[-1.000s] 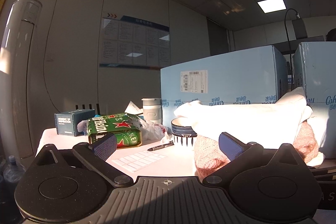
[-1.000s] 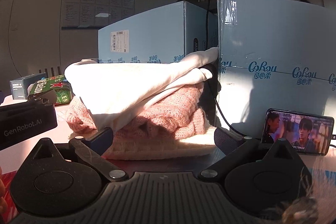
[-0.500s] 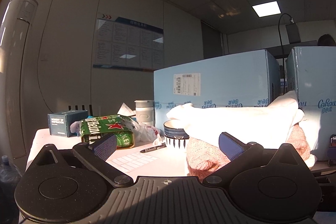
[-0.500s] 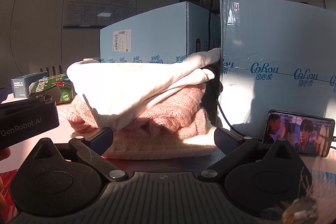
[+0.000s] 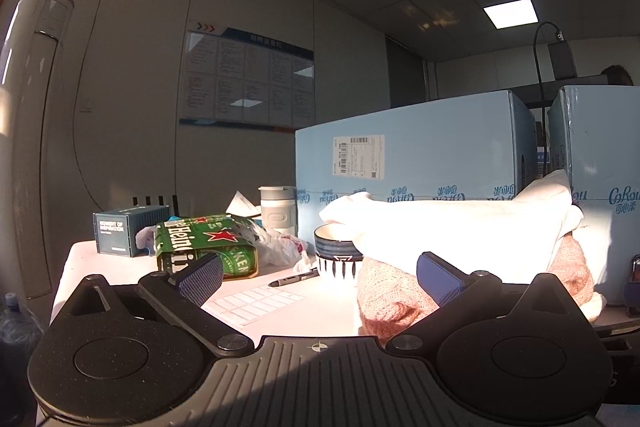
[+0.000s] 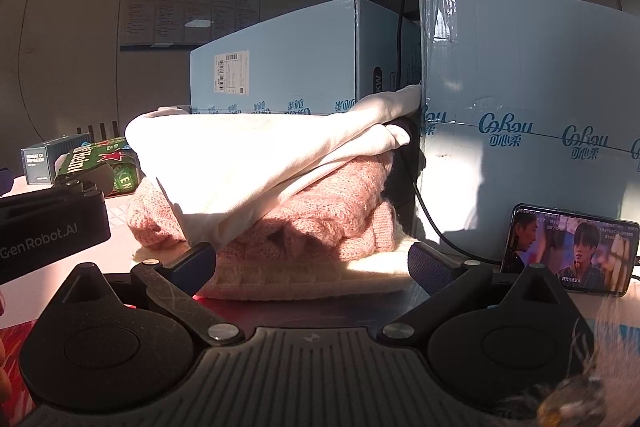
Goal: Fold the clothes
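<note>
A stack of clothes sits on the table against the blue boxes: a cream garment point(image 6: 256, 155) draped over a pink knit sweater point(image 6: 320, 223), with a cream knit layer point(image 6: 304, 283) underneath. In the left wrist view the same cream garment point(image 5: 452, 227) and pink sweater point(image 5: 392, 299) lie to the right. My right gripper point(image 6: 312, 263) is open, its fingers level with the bottom of the stack and just in front of it. My left gripper point(image 5: 318, 273) is open with nothing between its fingers, left of the stack. The left gripper's body point(image 6: 48, 231) shows at the right view's left edge.
Two pale blue cartons point(image 6: 304, 55) point(image 6: 532, 107) stand behind the stack. A phone point(image 6: 570, 251) playing video leans at the right, with a black cable point(image 6: 404, 27) above. A green beer pack point(image 5: 204, 243), striped bowl point(image 5: 336, 259), pen point(image 5: 294, 279), mug point(image 5: 278, 213) and label sheet point(image 5: 256, 301) lie left.
The left gripper has swung to the left, so the clothes stack sits further right in its view. The right gripper has barely moved. Both stay open.
</note>
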The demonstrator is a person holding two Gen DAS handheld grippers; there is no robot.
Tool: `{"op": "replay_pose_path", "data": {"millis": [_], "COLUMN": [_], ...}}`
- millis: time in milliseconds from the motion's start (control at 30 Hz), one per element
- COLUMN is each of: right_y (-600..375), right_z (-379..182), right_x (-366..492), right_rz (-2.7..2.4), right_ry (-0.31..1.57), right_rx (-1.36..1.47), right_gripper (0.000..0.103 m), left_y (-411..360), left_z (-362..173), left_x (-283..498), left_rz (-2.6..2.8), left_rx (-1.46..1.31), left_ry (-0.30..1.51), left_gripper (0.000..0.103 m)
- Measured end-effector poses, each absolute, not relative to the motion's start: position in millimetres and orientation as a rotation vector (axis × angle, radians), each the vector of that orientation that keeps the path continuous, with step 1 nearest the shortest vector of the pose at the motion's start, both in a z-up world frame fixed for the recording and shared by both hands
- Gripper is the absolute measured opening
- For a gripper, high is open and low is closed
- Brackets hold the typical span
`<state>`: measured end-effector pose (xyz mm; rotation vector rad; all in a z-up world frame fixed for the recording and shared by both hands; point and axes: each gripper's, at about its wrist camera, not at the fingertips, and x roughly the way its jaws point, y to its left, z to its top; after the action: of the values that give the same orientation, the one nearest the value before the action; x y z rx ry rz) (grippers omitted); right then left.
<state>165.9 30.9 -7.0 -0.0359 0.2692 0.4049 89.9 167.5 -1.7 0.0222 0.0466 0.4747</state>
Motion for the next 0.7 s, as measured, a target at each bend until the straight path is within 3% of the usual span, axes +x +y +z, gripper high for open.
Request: {"op": "replay_pose_path", "data": {"millis": [700], "right_y": [31.4], "right_z": [-6.8], "right_x": [165.5], "right_rz": [0.409], "right_ry": [0.270], "right_rx": [-0.037], "right_gripper": [0.103], "left_y": [168.7], "left_z": [-1.9], "left_x": [91.5], "left_rz": [0.476], "left_rx": [0.022], "left_ry": [0.053], "left_gripper": [0.103]}}
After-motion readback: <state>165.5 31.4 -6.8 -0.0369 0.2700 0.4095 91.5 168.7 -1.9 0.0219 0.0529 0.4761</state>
